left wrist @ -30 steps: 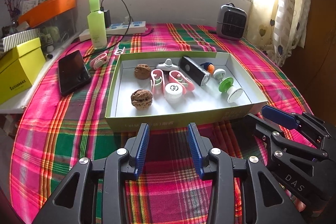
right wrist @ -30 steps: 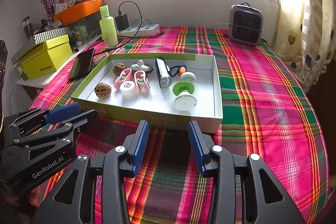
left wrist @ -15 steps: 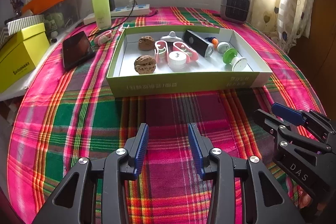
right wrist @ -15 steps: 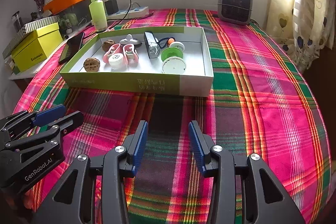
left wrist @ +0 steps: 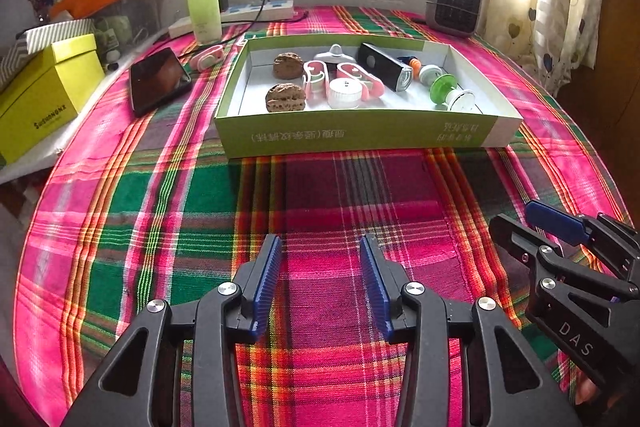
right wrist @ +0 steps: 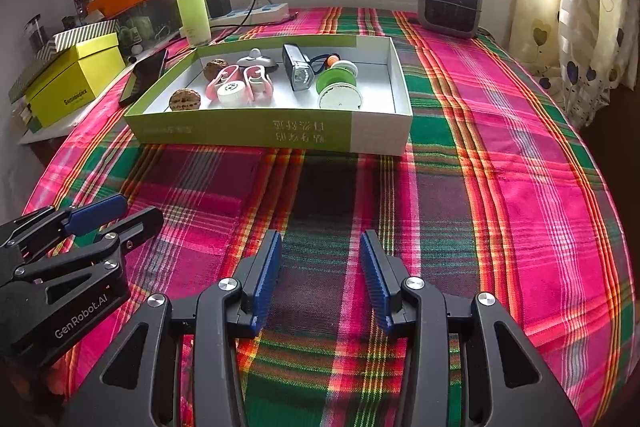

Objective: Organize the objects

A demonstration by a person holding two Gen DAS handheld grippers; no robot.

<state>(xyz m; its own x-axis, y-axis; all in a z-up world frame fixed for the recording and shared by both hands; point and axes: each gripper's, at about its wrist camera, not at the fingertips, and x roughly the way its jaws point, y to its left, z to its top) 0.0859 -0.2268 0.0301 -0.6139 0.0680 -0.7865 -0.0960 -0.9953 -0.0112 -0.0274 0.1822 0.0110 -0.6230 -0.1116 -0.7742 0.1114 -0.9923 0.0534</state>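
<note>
A shallow green and white box stands on the plaid tablecloth. It holds two walnuts, pink clips, a white cap, a black bike light and a green and white spool. My left gripper is open and empty, well in front of the box; it also shows in the right wrist view. My right gripper is open and empty beside it, and shows in the left wrist view.
A black phone, a pink clip and a green bottle lie left of the box. A yellow box sits at the far left, a power strip and a small grey heater at the back.
Both grippers have drawn back from the box toward the table's near edge. The box and its contents have not moved. Both stay open.
</note>
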